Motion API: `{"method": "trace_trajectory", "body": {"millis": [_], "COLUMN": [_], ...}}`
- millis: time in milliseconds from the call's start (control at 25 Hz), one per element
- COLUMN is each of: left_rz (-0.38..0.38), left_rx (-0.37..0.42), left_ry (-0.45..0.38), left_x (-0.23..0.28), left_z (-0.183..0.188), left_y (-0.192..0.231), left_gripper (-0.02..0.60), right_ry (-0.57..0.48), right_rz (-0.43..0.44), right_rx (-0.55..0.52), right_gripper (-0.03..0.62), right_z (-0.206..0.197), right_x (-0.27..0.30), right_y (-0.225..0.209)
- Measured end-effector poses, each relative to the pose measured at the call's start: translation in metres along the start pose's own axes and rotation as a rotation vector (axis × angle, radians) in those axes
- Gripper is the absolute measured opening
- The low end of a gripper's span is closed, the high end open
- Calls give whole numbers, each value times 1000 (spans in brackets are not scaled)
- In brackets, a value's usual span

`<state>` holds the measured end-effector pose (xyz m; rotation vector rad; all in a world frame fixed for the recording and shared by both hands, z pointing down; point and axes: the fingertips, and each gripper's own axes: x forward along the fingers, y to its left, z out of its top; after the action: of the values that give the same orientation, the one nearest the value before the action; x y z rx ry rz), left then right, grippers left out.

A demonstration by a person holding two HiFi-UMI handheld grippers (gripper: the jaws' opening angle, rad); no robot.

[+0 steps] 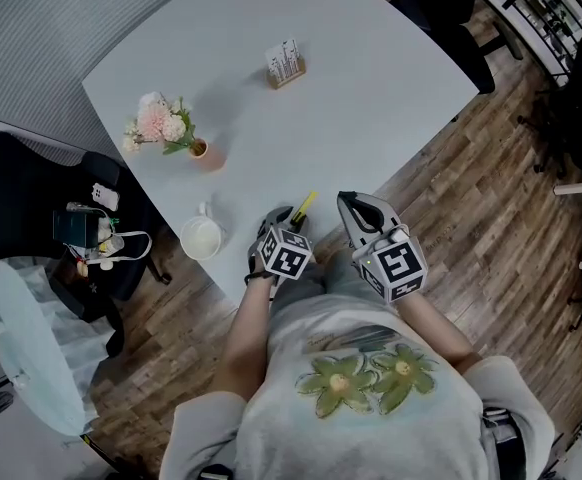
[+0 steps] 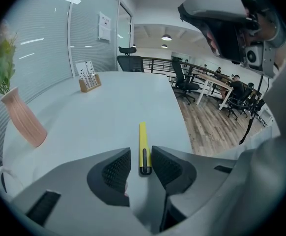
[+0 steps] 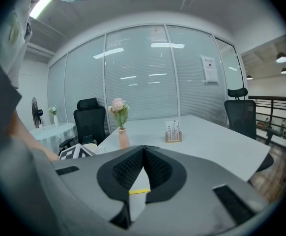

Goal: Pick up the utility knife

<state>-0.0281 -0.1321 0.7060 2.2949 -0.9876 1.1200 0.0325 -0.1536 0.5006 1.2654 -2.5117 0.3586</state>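
Observation:
The utility knife (image 1: 304, 206) is slim and yellow with a black slider, and it lies on the white table (image 1: 371, 78) near the front edge. In the left gripper view its near end (image 2: 142, 141) lies between the jaws of my left gripper (image 2: 141, 163). The right pad is close against it, while a gap shows on the left side. Seen from the head view, the left gripper (image 1: 289, 218) points steeply down at the knife. My right gripper (image 1: 349, 200) hovers just to its right, its tips (image 3: 144, 149) meeting on nothing. A yellow sliver of the knife (image 3: 139, 191) shows below them.
A pink vase of flowers (image 1: 161, 123) and a white mug (image 1: 201, 238) stand left of the knife. A small card holder (image 1: 285, 65) sits farther back. Beyond the table's left edge are a black chair (image 1: 31, 208) and a round glass table (image 1: 21, 338). Wooden floor lies to the right.

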Motion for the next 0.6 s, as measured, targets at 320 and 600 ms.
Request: {"method": "trace_trajectory", "body": {"millis": [320, 600], "left_rz": [25, 13], "left_rx": [10, 20], "left_ry": [9, 17], "left_x": [-1, 0], "left_z": [-3, -3], "left_y": [4, 3], "left_gripper": [67, 67], "right_ry": [9, 11], "right_rz": [2, -5], "right_rx": [0, -1], "right_gripper": [5, 5], "right_z": [-5, -7], "right_x": [2, -2], "right_y": [0, -2]}}
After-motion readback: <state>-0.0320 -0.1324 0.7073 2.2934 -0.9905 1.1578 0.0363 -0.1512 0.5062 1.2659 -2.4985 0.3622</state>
